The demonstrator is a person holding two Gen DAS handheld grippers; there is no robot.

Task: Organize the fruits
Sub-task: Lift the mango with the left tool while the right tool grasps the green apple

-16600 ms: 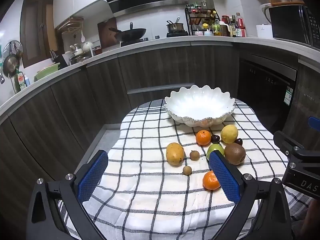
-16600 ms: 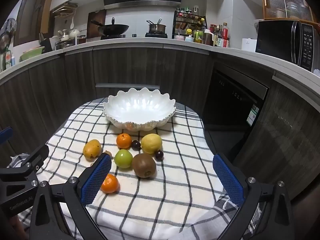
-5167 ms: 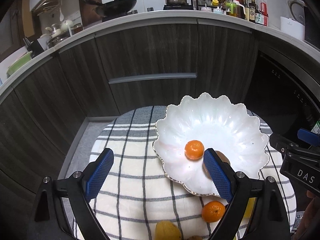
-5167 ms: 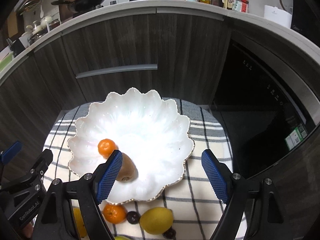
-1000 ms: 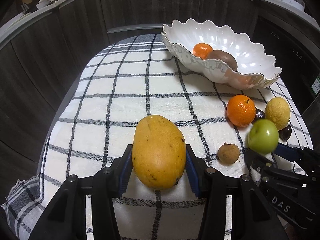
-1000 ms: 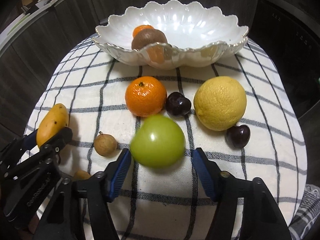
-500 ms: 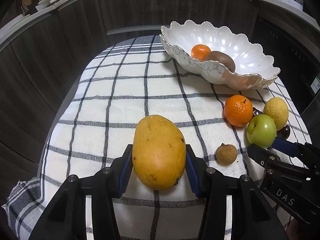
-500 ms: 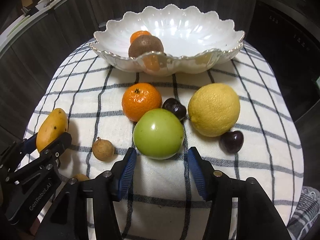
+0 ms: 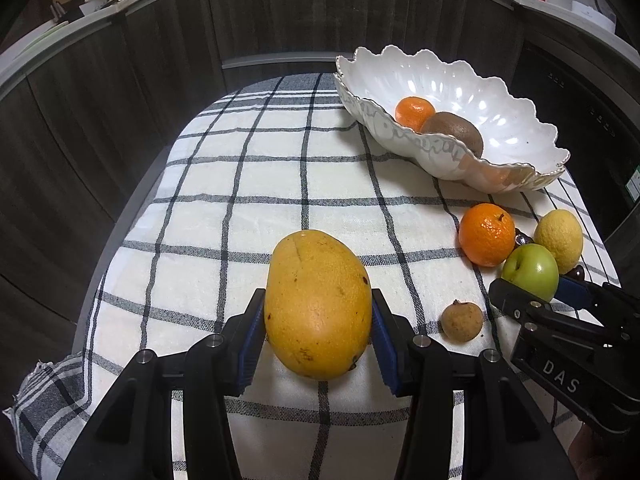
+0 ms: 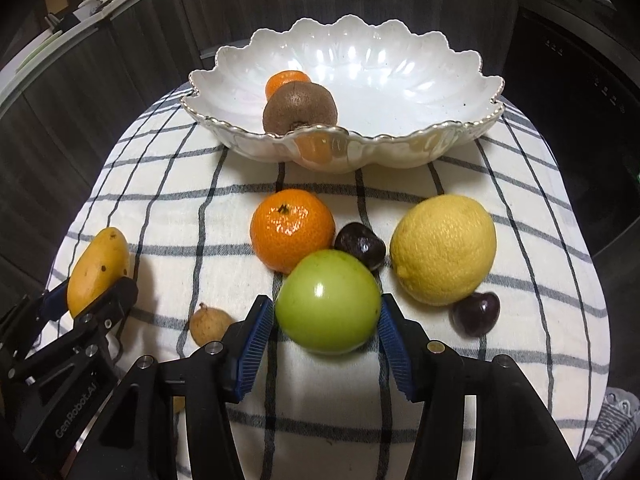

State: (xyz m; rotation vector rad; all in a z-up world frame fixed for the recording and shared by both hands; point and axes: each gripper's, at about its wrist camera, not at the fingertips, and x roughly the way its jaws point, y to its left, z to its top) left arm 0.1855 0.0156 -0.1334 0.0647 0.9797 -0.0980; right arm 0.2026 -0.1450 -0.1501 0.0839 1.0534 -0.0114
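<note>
Your right gripper is now closing on the green apple; your left gripper is clamping the mango, both bound ahead for the bowl.

A yellow mango is sitting lengthwise at lower centre of the left wrist view. In the right wrist view, a green apple is lying at centre, touching a tangerine above-left; a white scalloped bowl is holding a kiwi and another tangerine at top.
</note>
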